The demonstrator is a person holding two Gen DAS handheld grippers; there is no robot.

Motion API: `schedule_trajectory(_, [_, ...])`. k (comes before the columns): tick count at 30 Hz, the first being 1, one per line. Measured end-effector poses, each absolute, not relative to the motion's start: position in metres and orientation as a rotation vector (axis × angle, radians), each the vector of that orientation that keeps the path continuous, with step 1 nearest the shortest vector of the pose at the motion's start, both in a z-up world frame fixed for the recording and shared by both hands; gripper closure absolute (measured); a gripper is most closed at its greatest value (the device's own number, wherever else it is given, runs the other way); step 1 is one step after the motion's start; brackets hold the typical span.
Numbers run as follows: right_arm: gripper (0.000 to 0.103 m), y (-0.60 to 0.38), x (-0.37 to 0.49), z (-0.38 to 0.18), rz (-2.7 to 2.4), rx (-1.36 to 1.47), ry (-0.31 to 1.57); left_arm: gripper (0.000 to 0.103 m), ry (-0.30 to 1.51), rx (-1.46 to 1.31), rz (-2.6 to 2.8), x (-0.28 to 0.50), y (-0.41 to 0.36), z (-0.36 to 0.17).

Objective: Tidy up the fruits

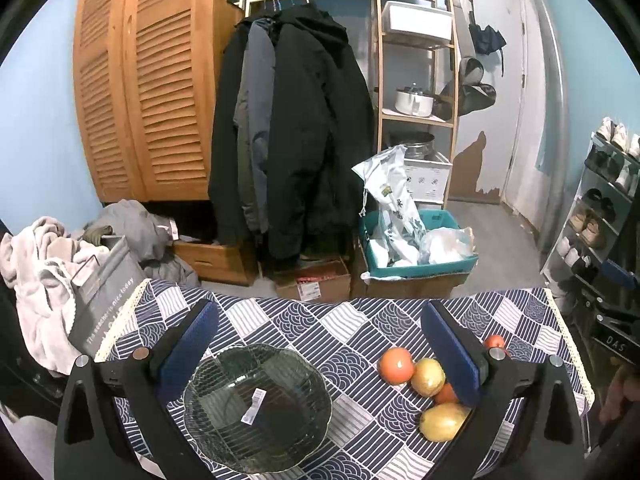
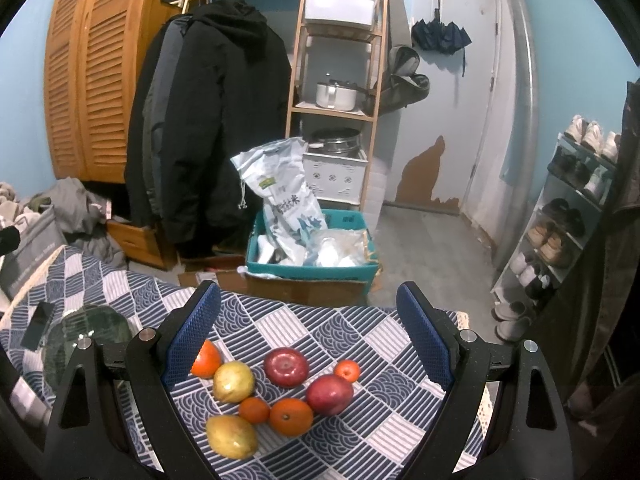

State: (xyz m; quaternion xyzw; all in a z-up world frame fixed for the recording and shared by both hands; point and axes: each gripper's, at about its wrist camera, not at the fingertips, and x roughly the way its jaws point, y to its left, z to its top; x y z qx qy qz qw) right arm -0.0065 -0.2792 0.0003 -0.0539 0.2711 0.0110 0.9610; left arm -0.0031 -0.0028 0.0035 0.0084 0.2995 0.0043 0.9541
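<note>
My right gripper point(image 2: 308, 344) and left gripper point(image 1: 320, 356) both gape wide, holding nothing. Fruits point(image 2: 280, 396) cluster on the surface point(image 2: 380, 432), at three o'clock from the bowl point(image 1: 258, 406). They look firm, smooth, roll-prone; I'd pinch each across its middle. The glass bowl looks fragile.

Wide-open left hand-held gripper point(image 1: 320, 360) above glass bowl point(image 1: 258, 406), fruits point(image 1: 428, 377) beside

left wrist view: the right finger point(image 1: 452, 356) hid part of a small orange point(image 1: 446, 394) and most of a red fruit point(image 1: 495, 341). right wrist view: the left finger point(image 2: 188, 344) covered half an orange point(image 2: 208, 360) and part of the glass bowl point(image 2: 84, 332).
</note>
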Motion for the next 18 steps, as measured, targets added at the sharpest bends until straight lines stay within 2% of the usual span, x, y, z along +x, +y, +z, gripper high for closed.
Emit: schedule_trajectory(18, [0.015,-0.2803,-0.0064,0.0012,0.022,-0.107,0.548,0.001,0.605,0.000,0.015,-0.0037,-0.0003,0.0039])
